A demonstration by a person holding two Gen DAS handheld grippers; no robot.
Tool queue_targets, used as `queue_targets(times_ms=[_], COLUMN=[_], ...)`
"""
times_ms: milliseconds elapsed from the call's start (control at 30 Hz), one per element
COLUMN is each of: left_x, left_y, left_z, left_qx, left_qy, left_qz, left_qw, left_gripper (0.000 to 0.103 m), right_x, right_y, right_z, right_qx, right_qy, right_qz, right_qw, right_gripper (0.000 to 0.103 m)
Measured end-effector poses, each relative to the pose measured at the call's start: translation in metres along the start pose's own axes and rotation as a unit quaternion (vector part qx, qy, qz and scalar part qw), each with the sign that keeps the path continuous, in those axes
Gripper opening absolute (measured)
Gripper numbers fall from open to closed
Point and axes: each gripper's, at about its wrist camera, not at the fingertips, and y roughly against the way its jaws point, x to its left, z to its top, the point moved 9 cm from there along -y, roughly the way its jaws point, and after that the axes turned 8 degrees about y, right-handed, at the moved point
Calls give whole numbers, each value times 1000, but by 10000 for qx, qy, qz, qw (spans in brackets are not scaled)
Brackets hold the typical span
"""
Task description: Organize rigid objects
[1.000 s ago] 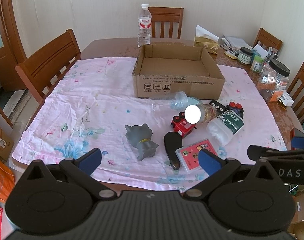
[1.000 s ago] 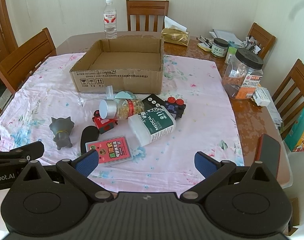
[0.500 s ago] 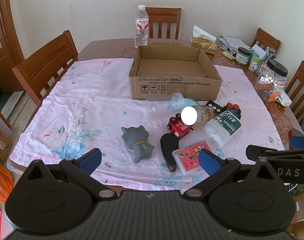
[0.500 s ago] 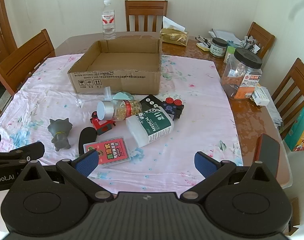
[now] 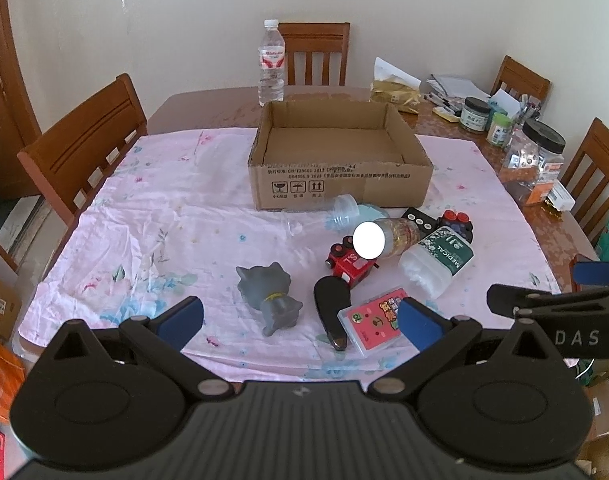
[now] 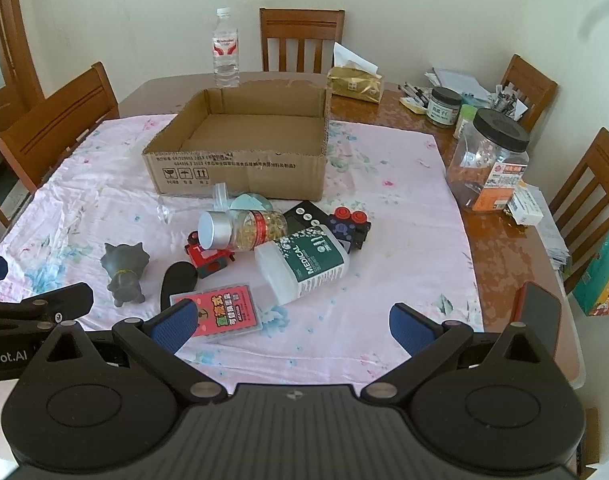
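Note:
An open, empty cardboard box (image 5: 340, 176) (image 6: 240, 168) stands mid-table on a pink floral cloth. In front of it lies a pile: a grey cat figure (image 5: 270, 294) (image 6: 124, 270), a black shoehorn-like piece (image 5: 330, 308), a red card case (image 5: 374, 320) (image 6: 224, 308), a red toy car (image 5: 350, 264), a pill bottle (image 6: 244, 230), a white MEDICAL bottle (image 5: 436, 264) (image 6: 304, 266), a black toy with red knobs (image 6: 350, 226) and a clear plastic piece (image 5: 324, 218). My left gripper (image 5: 300, 322) and right gripper (image 6: 290, 326) are both open and empty, held at the table's near edge.
A water bottle (image 5: 271, 66) stands behind the box. A tissue pack (image 6: 356, 82), small jars (image 6: 444, 106) and a big black-lidded jar (image 6: 490, 160) sit on the bare wood at right. Wooden chairs (image 5: 84, 148) ring the table.
Both grippers have drawn back a little from the table, so the box and pile look slightly farther off. Nothing on the table has moved.

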Motion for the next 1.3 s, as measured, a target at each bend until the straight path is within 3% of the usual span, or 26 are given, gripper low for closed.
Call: queue_targets(times_ms=[400, 567, 833, 1100, 1300], left_x=[0, 10, 27, 41, 47], left_y=[-18, -31, -57, -86, -112], left_z=[-5, -11, -19, -21, -31], left_qx=[-25, 99, 315, 602, 904], left_qy=[-356, -387, -918, -1440, -1972], left_qz=[-255, -451, -528, -966, -1137], left_qw=[9990, 9982, 9939, 9830, 9695], left_gripper=[102, 102, 102, 102, 102], right_x=[5, 13, 35, 63, 71], right_y=[-20, -29, -56, -101, -131], right_z=[-2, -8, -23, -37, -48], right_qx=[59, 46, 146, 438, 566], right_qy=[126, 265, 393, 447, 456], right_qz=[170, 377, 855, 1161, 1022], right_qw=[9998, 9989, 9955, 9913, 9921], right_gripper=[103, 103, 103, 103, 103])
